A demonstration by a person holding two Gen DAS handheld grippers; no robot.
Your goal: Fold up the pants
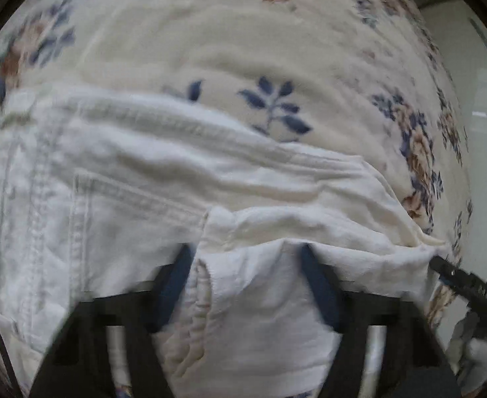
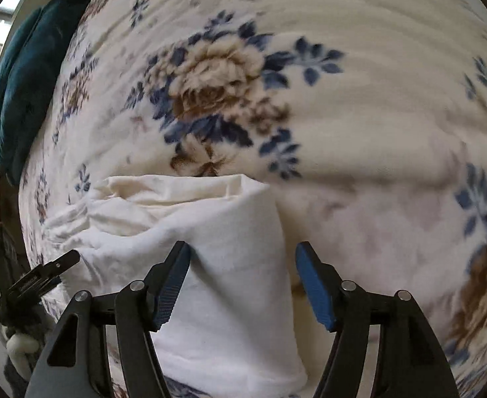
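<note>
White pants (image 1: 150,179) lie folded on a cream floral blanket (image 1: 210,43). In the left wrist view the waistband and a stitched pocket spread across the middle. My left gripper (image 1: 245,255) is open, its blue pads (image 1: 173,285) on either side of a fold of the white fabric, which drapes over the fingertips. In the right wrist view the folded pants (image 2: 223,265) run from the frame's bottom up to the middle. My right gripper (image 2: 241,255) is open around the fold's right part, pads (image 2: 313,285) not pressing it.
The blanket (image 2: 342,99) covers the whole surface. A dark teal cloth (image 2: 28,76) lies at its far left edge. The left gripper's body (image 2: 34,282) shows at the left edge of the right wrist view; the right gripper's body (image 1: 465,282) shows at the right edge of the left wrist view.
</note>
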